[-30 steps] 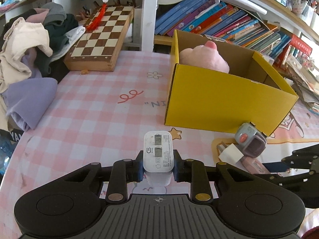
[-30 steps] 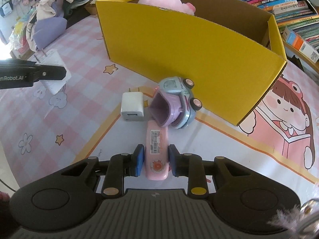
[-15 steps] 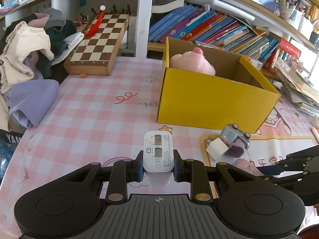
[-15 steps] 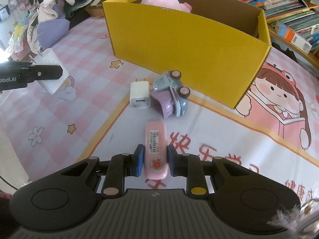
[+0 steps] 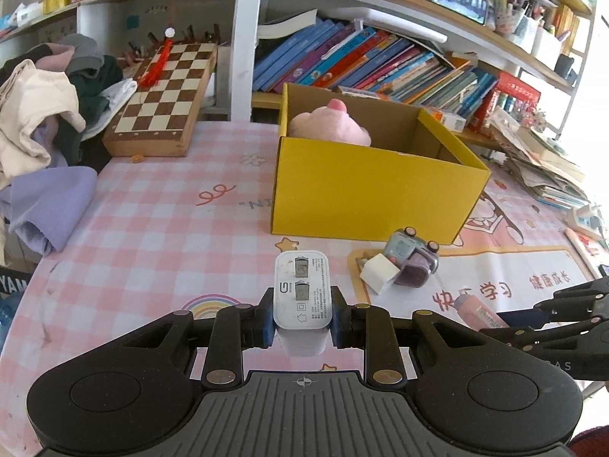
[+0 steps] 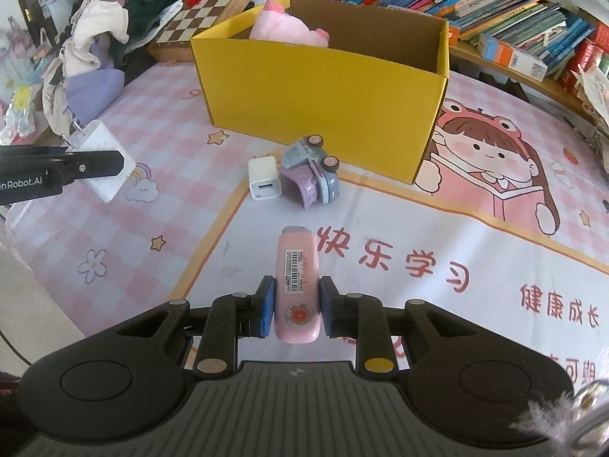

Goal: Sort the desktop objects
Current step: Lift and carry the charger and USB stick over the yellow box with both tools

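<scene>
Above the tablecloth (image 6: 160, 144), 2 items have been lifted: white charger (image 5: 302, 291) clamped in left gripper (image 5: 302, 321), pink case (image 6: 297, 289), probably an eraser, in right gripper (image 6: 296, 310); yellow box (image 6: 323, 87) deposit follows.

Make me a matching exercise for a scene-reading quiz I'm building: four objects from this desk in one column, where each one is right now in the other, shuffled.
Objects
1. white charger
2. pink case
3. pink plush toy
4. toy car

Places
A. lying on its side on the table in front of the yellow box, against a small white plug
B. clamped in the left gripper
C. inside the yellow box
D. clamped in the right gripper

Pairs: 1-B, 2-D, 3-C, 4-A
</scene>
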